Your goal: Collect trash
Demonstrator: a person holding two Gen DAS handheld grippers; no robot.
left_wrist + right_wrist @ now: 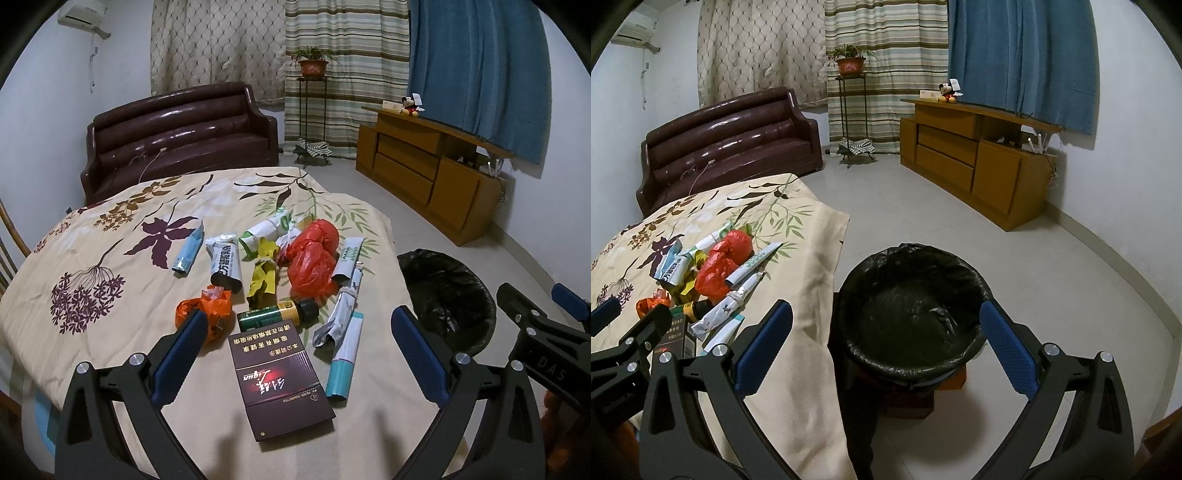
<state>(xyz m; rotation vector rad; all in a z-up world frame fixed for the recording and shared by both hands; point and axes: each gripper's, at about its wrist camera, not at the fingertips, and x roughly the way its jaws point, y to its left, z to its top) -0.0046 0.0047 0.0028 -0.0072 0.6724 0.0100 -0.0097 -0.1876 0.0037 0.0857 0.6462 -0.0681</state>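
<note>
floral tablecloth litter fills the left view; right shows the bin; both tools released.

The dark red cigarette box, lying near the front edge of the bench, carries upside-down gold Chinese characters on its upper half, a slanted red script logo below them, and a small line reading "FILTER CIGARETTES". The black frame of the right gripper bears the letters "DAS". Print on the tubes and wrappers is too small or curled to read.
</note>
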